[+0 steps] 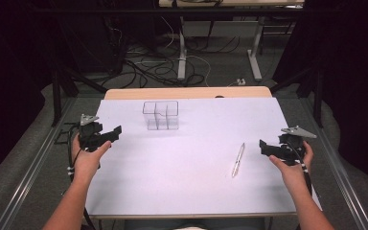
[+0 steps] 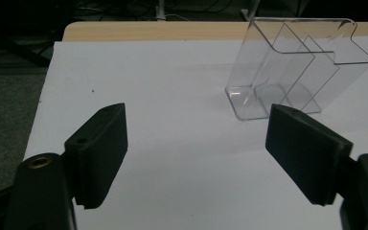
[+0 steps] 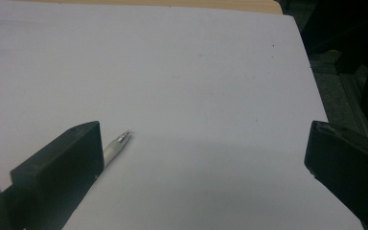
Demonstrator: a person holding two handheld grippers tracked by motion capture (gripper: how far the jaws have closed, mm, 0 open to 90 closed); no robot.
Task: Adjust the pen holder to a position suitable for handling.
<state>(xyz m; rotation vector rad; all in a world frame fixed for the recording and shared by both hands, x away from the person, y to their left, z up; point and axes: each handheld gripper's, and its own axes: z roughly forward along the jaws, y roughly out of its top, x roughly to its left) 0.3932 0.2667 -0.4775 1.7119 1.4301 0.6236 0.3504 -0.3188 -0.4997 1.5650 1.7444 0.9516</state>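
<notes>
Clear plastic, the divided holder (image 1: 160, 115) stands upright toward the far side of our white table (image 1: 187, 191), ahead of our left gripper (image 1: 106, 135), whose jaws are spread on nothing. Our right gripper (image 1: 266, 147), jaws wide and empty, hovers near the silver pen (image 1: 238, 160).
</notes>
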